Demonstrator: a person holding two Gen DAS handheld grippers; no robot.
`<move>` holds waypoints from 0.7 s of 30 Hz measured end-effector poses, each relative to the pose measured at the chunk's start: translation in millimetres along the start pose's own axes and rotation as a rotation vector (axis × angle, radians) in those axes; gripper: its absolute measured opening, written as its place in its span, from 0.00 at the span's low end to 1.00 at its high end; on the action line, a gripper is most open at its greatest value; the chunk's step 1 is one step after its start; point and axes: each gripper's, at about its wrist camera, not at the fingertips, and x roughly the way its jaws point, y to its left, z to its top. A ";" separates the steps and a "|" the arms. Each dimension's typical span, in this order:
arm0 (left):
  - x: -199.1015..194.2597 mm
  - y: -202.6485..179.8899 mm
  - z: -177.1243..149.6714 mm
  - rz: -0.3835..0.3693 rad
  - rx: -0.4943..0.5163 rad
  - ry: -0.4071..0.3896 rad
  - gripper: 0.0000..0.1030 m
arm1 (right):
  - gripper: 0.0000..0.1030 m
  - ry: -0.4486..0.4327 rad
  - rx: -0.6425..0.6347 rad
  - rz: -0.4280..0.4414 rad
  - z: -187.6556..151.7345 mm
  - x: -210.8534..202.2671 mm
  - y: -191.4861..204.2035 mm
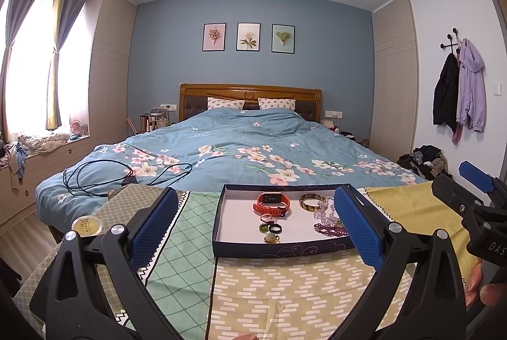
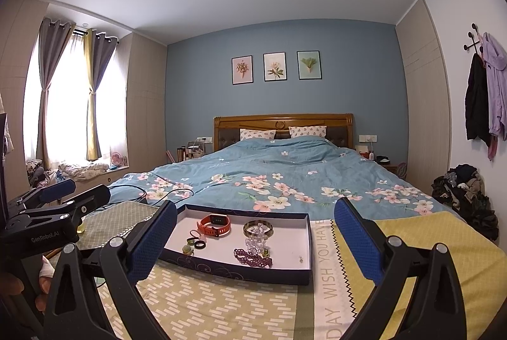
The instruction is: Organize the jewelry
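Note:
A shallow dark blue tray [image 1: 221,207] [image 2: 304,245] with a white floor sits on a patterned cloth. In it lie an orange smartwatch [image 1: 272,203] [image 2: 214,224], a brown bangle [image 1: 312,201] [image 2: 258,227], clear beads [image 1: 326,211] [image 2: 255,237], a purple bead bracelet [image 1: 329,230] [image 2: 253,259] and several small rings [image 1: 269,229] [image 2: 195,243]. My left gripper [image 1: 253,223] is open and empty in front of the tray. My right gripper [image 2: 253,232] is open and empty, to the tray's right of the left one.
The patterned cloth [image 1: 285,292] [image 2: 221,302] covers the table at the bed's foot. A round clear-lidded container [image 1: 86,226] sits at the left. A blue floral bed [image 1: 237,150] with black cables [image 1: 104,178] lies beyond. A clothes pile [image 2: 465,194] is at right.

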 end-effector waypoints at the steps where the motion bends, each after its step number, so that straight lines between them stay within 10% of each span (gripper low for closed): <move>1: -0.3 0.0 0.1 0.000 -0.001 0.000 0.94 | 0.93 -0.001 0.000 0.000 0.1 -0.1 0.0; 21: -2.3 0.3 -0.6 -0.008 0.000 0.013 0.94 | 0.93 0.008 0.002 0.002 -3.7 1.3 0.9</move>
